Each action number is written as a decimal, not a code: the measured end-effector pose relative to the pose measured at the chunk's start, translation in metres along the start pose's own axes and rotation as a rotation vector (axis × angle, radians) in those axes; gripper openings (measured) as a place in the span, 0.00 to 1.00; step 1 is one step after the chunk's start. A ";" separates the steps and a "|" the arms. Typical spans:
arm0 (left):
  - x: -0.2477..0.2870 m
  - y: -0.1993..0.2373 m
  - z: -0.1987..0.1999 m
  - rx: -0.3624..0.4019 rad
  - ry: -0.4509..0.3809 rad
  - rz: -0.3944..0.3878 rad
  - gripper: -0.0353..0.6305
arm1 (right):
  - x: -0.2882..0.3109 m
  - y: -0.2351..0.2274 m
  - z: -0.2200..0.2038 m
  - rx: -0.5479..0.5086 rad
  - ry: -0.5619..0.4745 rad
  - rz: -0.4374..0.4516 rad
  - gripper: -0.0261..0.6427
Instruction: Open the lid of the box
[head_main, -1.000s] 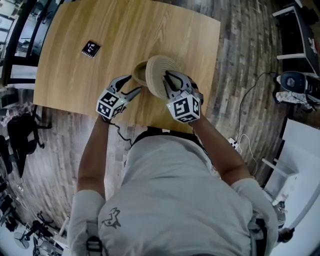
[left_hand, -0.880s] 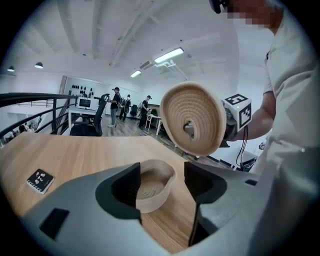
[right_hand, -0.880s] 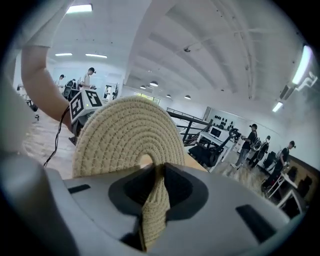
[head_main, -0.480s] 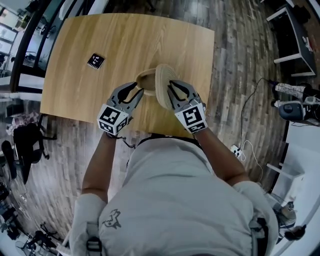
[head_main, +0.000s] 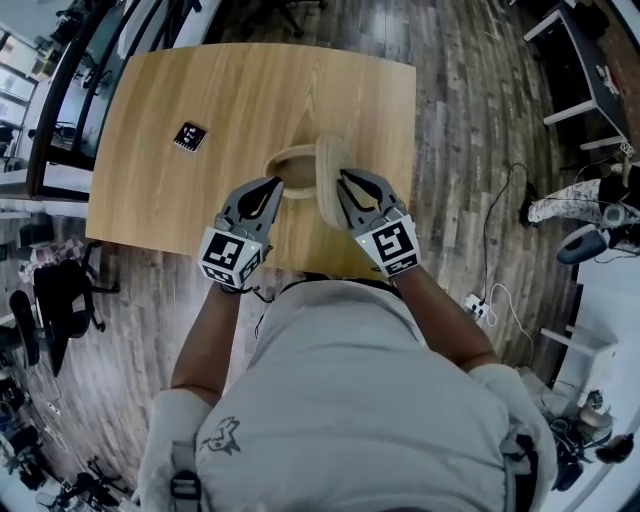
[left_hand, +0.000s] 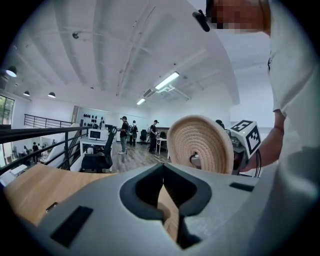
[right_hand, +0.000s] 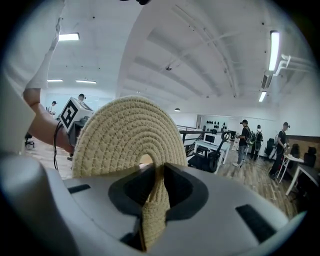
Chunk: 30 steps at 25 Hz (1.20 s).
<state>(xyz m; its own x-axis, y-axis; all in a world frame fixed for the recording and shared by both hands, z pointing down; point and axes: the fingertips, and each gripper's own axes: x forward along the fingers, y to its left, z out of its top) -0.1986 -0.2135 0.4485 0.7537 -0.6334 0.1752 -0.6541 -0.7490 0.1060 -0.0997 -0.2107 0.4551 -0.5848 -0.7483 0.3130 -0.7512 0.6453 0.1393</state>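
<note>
1. The right gripper (right_hand: 157, 172) has its jaws pinched on the rim of the round, straw-coloured woven lid (right_hand: 125, 135). The lid stands on edge between them, its coiled face rising at 12 o'clock.
2. The left gripper (left_hand: 161, 170) has just been closing its jaws. They now meet tip to tip with nothing between them.
3. In the left gripper view the lid (left_hand: 200, 142) stands at 1 o'clock of the jaws. The right gripper's marker cube (left_hand: 247, 136) is at the lid's 3 o'clock.
4. In the head view the lid (head_main: 332, 180) stands upright in the right gripper (head_main: 345, 180). The round woven box (head_main: 290, 152) sits open at the lid's 9 o'clock, on the light wooden table (head_main: 250, 90).
5. The left gripper (head_main: 274, 186) is at the box's 7 o'clock, tips near its rim.
6. A small black square marker tag (head_main: 189, 136) lies at the box's 10 o'clock, well apart.
</note>
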 end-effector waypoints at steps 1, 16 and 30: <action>0.001 -0.003 0.003 0.000 -0.004 0.007 0.06 | -0.004 -0.003 0.000 0.004 -0.004 0.001 0.13; -0.004 -0.093 0.025 0.009 -0.032 0.136 0.06 | -0.091 -0.022 -0.006 0.012 -0.071 0.092 0.13; -0.026 -0.217 0.018 0.022 -0.046 0.261 0.06 | -0.199 -0.023 -0.028 0.028 -0.149 0.163 0.13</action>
<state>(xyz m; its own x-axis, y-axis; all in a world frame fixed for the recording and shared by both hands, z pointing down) -0.0744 -0.0379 0.4029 0.5624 -0.8134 0.1487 -0.8254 -0.5630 0.0422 0.0429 -0.0726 0.4163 -0.7367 -0.6500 0.1865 -0.6498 0.7568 0.0710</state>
